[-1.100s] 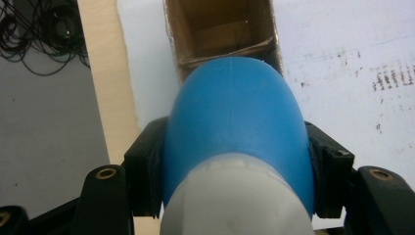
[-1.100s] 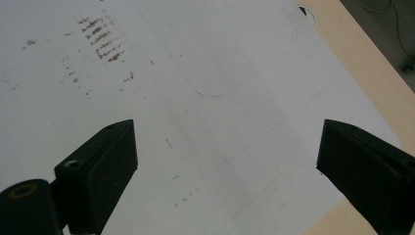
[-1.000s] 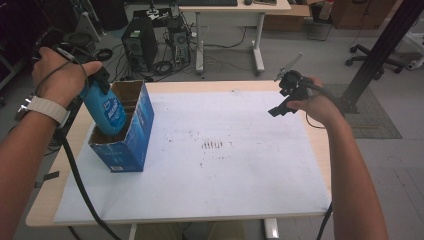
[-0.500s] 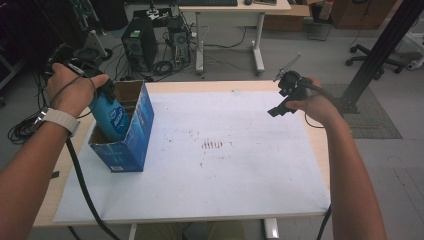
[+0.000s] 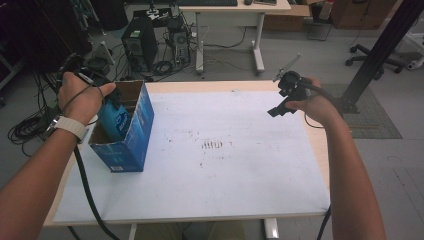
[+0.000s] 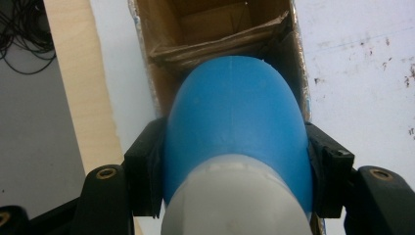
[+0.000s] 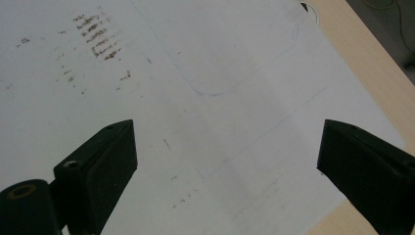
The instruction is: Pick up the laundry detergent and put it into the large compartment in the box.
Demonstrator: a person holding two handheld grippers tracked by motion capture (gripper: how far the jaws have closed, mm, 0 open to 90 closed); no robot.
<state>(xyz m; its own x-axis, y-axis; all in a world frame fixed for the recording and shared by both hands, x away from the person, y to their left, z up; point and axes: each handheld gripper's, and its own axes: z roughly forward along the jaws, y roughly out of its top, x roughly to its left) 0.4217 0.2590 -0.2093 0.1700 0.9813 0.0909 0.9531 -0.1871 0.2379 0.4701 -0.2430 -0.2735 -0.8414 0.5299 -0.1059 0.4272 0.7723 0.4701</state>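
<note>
Hand-held gripper, left (image 6: 235, 161), clenched on a blue bottle (image 6: 237, 127), its base partway inside the box (image 5: 131, 135).
Bottle may snag on the inner cardboard flap (image 6: 215, 36) or tip the box on the desk (image 5: 240, 165); right hand-held gripper (image 7: 227, 161) hangs released, well apart.
</note>
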